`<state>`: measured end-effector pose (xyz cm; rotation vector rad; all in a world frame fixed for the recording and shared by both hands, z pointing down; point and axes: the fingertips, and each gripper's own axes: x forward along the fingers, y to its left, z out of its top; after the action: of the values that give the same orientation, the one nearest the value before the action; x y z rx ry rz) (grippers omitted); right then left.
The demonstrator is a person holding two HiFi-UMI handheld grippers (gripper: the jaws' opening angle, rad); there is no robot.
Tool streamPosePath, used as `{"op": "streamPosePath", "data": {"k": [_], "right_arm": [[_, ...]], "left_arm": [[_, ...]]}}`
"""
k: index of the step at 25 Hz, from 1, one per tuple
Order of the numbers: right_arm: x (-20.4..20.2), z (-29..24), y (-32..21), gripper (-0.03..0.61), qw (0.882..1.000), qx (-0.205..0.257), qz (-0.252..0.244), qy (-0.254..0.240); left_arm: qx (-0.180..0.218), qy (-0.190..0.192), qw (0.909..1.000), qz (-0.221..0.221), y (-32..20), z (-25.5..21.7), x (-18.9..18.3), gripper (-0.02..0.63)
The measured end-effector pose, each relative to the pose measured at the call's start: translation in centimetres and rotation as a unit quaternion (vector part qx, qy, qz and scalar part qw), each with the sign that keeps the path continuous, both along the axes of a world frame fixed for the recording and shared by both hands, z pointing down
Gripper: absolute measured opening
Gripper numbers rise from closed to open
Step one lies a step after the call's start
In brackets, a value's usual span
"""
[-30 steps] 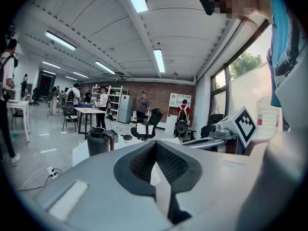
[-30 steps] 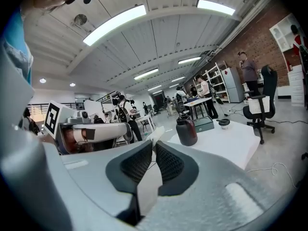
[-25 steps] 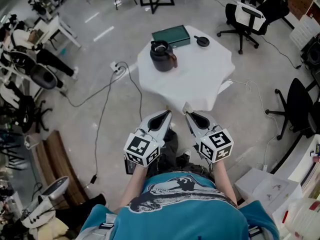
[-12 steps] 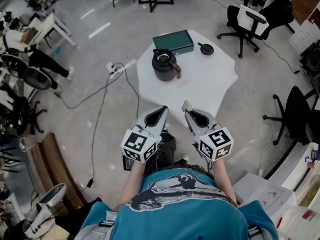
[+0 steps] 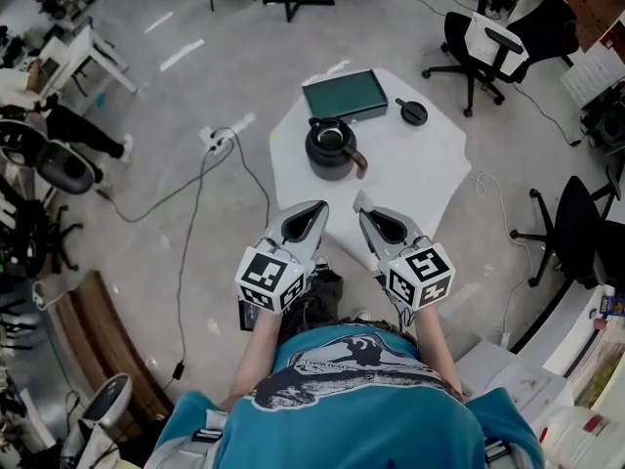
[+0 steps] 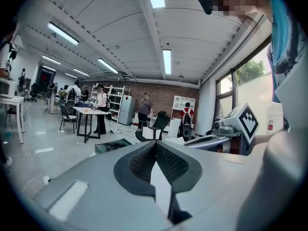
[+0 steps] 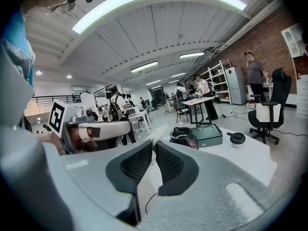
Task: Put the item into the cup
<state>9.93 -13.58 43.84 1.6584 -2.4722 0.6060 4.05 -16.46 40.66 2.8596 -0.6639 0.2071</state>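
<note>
A dark round cup (image 5: 331,149) with a brown handle stands on the small white table (image 5: 420,164), open side up; the right gripper view also shows the cup (image 7: 181,135). My right gripper (image 5: 360,206) hovers over the table's near edge, short of the cup. It is shut on a small white item (image 5: 362,201), which pokes out between the jaw tips (image 7: 155,134). My left gripper (image 5: 318,207) hangs beside it at the same height, shut with nothing in it. In the left gripper view its jaws (image 6: 155,146) meet at the tips.
A green box (image 5: 344,94) lies at the table's far side and a black lid (image 5: 412,113) at its far right. Cables and a power strip (image 5: 213,137) trail on the floor to the left. Office chairs (image 5: 485,37) stand at the right.
The table and cup have drawn closer to both grippers. The grippers hold the same pose side by side, and the white item stays in the right one.
</note>
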Motion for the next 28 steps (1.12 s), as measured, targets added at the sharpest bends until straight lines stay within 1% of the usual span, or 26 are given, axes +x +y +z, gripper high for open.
{"op": "streamPosePath", "data": {"k": [9, 16, 28], "right_arm": [[-1.1, 0.4, -5.7, 0.029, 1.0, -0.012, 0.01, 0.01], [-2.3, 0.6, -8.7, 0.028, 0.999, -0.014, 0.019, 0.024], [-1.4, 1.4, -11.0, 0.029, 0.997, -0.033, 0.011, 0.063]], "left_arm": [[-0.001, -0.004, 0.9999, 0.014, -5.4, 0.5, -1.6, 0.012], [-0.003, -0.004, 0.9996, 0.027, -8.2, 1.2, -3.1, 0.012], [-0.009, 0.006, 0.9992, 0.037, -9.3, 1.4, -3.1, 0.012]]}}
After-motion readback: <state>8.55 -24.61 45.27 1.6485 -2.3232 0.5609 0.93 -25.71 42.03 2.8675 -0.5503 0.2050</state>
